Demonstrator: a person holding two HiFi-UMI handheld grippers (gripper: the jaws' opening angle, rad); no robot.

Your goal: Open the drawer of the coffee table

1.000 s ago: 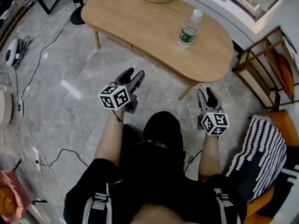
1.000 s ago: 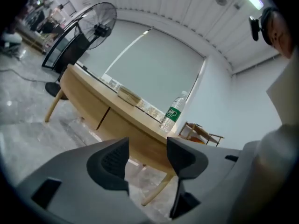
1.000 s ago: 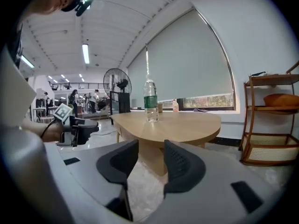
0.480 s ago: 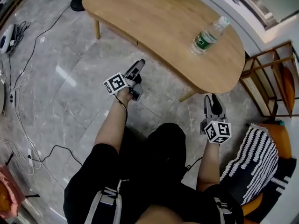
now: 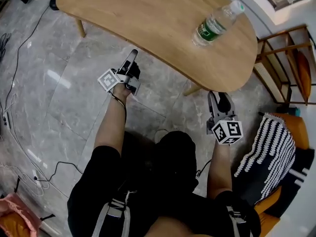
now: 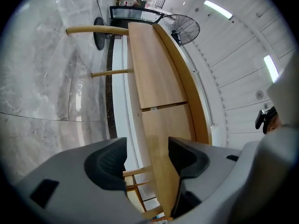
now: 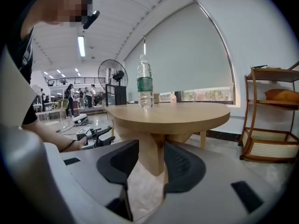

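Observation:
The wooden coffee table [image 5: 163,19] fills the top of the head view. Its side panel with a drawer seam [image 6: 163,107] shows sideways in the left gripper view. My left gripper [image 5: 132,58] is rolled on its side just under the table's near edge. Its jaws are open and have just been opening, with only the panel [image 6: 170,139] seen beyond them. My right gripper [image 5: 217,98] sits lower right near a table leg [image 7: 152,157]. Its jaws have just been opening and hold nothing. The left gripper [image 7: 96,136] also shows in the right gripper view.
A water bottle [image 5: 215,23] stands on the table top. A wooden shelf rack [image 5: 284,58] is at the right, with a striped cushion [image 5: 269,147] on an orange chair below it. Cables [image 5: 15,107] trail over the marble floor at left. A fan [image 6: 184,29] stands beyond the table.
The left gripper has moved forward and down to the table's near edge and rolled onto its side. The right gripper has sunk a little beside the table leg.

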